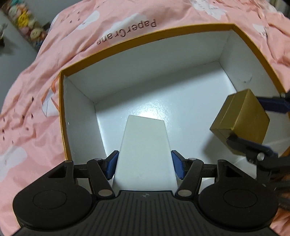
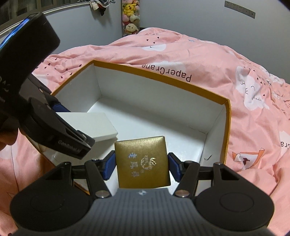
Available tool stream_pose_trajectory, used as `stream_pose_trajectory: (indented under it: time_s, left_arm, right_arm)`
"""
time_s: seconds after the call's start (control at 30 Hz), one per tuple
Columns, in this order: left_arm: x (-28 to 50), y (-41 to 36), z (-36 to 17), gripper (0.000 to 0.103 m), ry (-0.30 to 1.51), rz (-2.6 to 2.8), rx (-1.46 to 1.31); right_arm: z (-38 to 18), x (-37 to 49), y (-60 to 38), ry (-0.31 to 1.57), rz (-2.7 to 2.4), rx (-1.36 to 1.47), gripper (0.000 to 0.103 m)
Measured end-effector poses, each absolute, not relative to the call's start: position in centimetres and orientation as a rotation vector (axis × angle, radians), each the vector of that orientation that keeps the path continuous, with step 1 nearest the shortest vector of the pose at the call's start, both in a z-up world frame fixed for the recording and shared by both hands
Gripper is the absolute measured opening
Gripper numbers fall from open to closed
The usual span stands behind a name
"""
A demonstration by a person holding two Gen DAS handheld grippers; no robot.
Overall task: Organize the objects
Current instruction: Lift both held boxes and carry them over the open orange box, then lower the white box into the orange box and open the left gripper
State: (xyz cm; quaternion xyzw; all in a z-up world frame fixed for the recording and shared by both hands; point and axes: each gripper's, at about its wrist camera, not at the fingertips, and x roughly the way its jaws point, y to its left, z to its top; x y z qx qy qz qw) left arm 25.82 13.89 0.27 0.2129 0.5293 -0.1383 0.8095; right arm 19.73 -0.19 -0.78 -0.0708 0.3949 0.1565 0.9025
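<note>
A large open box with an orange rim and white inside lies on the pink bedspread; it also shows in the right wrist view. My left gripper is shut on a white box and holds it inside the large box, near its left side. My right gripper is shut on a gold box with printed characters, held over the large box's near right part. The gold box and the right gripper's fingers show in the left wrist view. The white box shows in the right wrist view.
The pink bedspread with cloud and "PaperCrane" prints surrounds the large box. Plush toys hang on the grey wall behind the bed. The large box's white floor is bare beyond the held boxes.
</note>
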Motion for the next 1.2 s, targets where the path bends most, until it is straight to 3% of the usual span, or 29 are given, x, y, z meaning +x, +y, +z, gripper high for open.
stream_pose_trajectory:
  time_s: [0.3, 0.47, 0.6, 0.9, 1.2]
  left_arm:
    - [26.0, 14.8, 0.6, 0.074, 1.125, -0.310, 0.478]
    - [25.8, 15.4, 2.2, 0.066, 1.092, -0.424, 0.434]
    - [26.0, 14.9, 2.7, 0.066, 1.047, -0.495, 0.462]
    - [28.3, 11.4, -1.0, 0.066, 1.015, -0.570, 0.680]
    - [29.5, 9.3, -3.5, 0.066, 0.867, -0.644, 0.951]
  right_arm:
    - [-1.3, 19.9, 0.1, 0.840, 0.334, -0.148, 0.062]
    - [-1.3, 20.1, -0.2, 0.854, 0.364, -0.131, 0.062]
    - [-1.2, 20.9, -0.3, 0.873, 0.361, -0.113, 0.062]
    - [-1.2, 22.1, -0.4, 0.917, 0.414, -0.134, 0.062]
    - [-2.5, 24.1, -1.1, 0.979, 0.421, -0.105, 0.062]
